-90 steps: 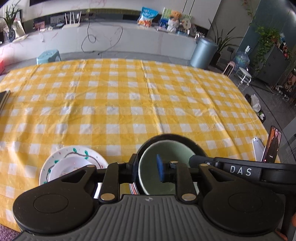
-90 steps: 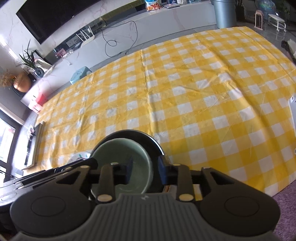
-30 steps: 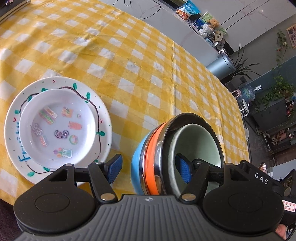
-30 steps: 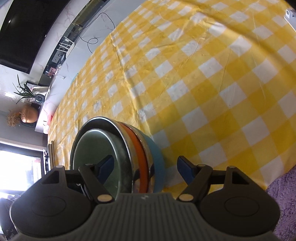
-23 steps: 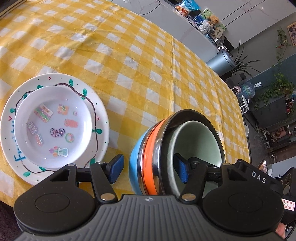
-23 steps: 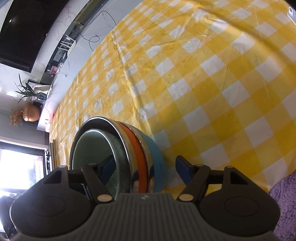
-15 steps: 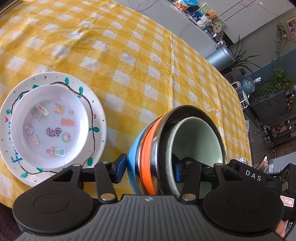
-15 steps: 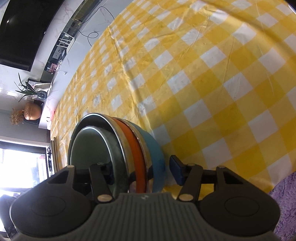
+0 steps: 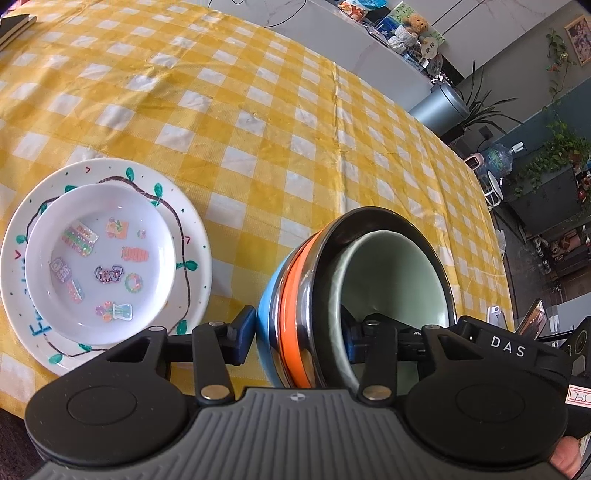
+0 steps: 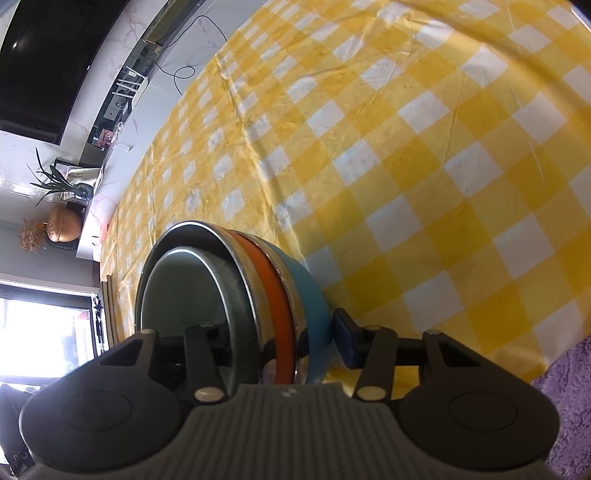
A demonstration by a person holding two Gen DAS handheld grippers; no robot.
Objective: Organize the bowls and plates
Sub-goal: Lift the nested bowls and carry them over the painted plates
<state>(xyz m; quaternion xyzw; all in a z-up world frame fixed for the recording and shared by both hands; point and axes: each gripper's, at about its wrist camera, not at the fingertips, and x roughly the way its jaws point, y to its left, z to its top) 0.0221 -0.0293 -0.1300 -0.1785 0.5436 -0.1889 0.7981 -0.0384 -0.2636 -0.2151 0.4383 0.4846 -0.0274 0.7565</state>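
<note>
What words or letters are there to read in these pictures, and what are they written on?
"DAS": white letters on the right tool's black body.
"F...": blue handwriting on the painted plate's rim, the rest hidden.
Small handwritten sticker at the right edge: too unclear to read.
Snack bags and cards on the far counter: too small.

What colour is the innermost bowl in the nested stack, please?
Pale green innermost bowl; clearest in the left wrist view.

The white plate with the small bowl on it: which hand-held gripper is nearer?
Left. The left hand-held gripper straddles the bowl stack beside the white plate; the right hand-held gripper grips the stack's far side.
</note>
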